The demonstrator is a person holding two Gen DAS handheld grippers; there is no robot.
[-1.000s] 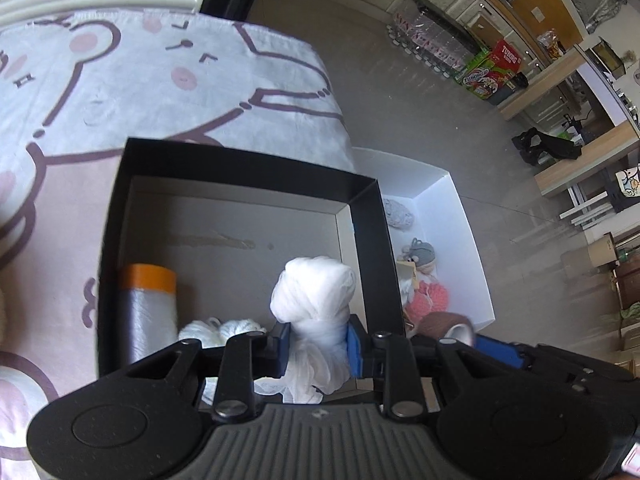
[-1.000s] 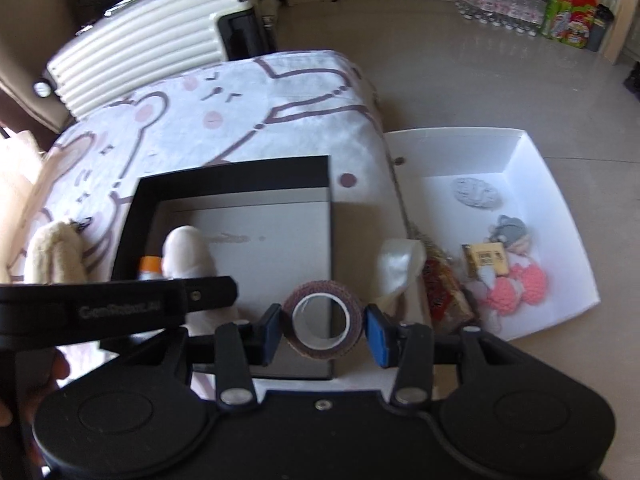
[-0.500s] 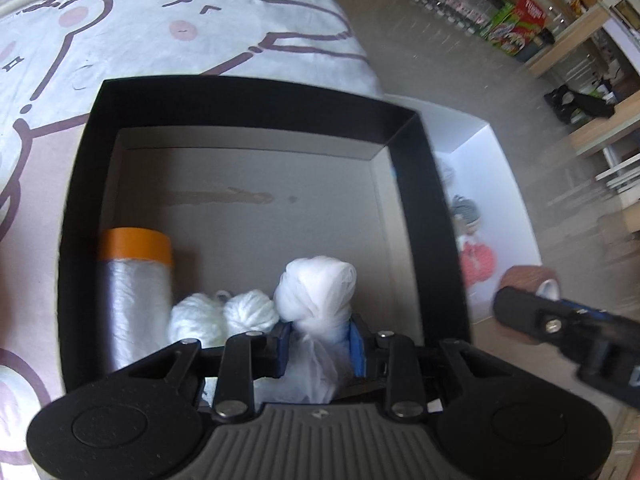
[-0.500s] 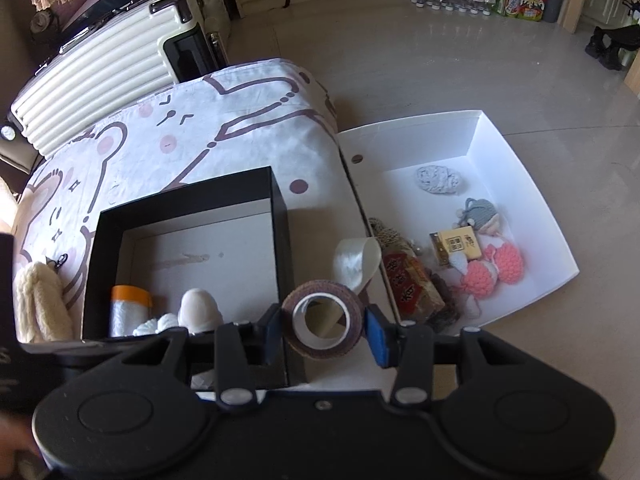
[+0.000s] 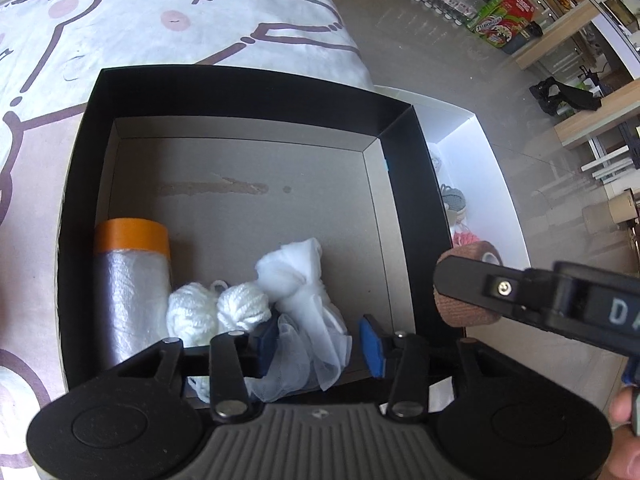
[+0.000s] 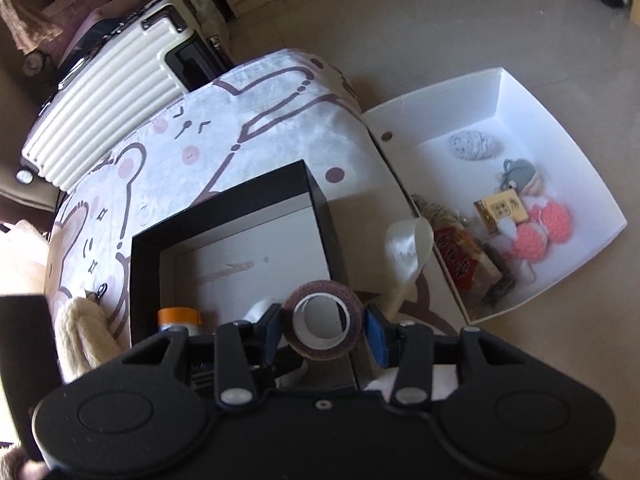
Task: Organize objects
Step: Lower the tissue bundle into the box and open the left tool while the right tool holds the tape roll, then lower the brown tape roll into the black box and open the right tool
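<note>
Left claw (image 5: pixel 318 342): jaws opening, we see the white mesh bundle (image 5: pixel 298 276) loose between them on the black box (image 5: pixel 240 92) floor | Right claw (image 6: pixel 325 332): clamped on the brown tape roll (image 6: pixel 324 324), bore facing us | Relation: roll hangs over the box's near right wall; box interior lies left and below.

left wrist view looks steeply down, sitting close over the black box (image 5: pixel 404 184), its own fingers (image 5: pixel 374 346) at the bottom edge. right wrist view sits a touch higher and off to the side, tilted down too, taking in the same black box (image 6: pixel 320 208), the cartoon-print cloth (image 6: pixel 260 120), the white box (image 6: pixel 560 152) and a cream suitcase (image 6: pixel 104 96). both share the black box, cloth and white box (image 5: pixel 492 184).
</note>
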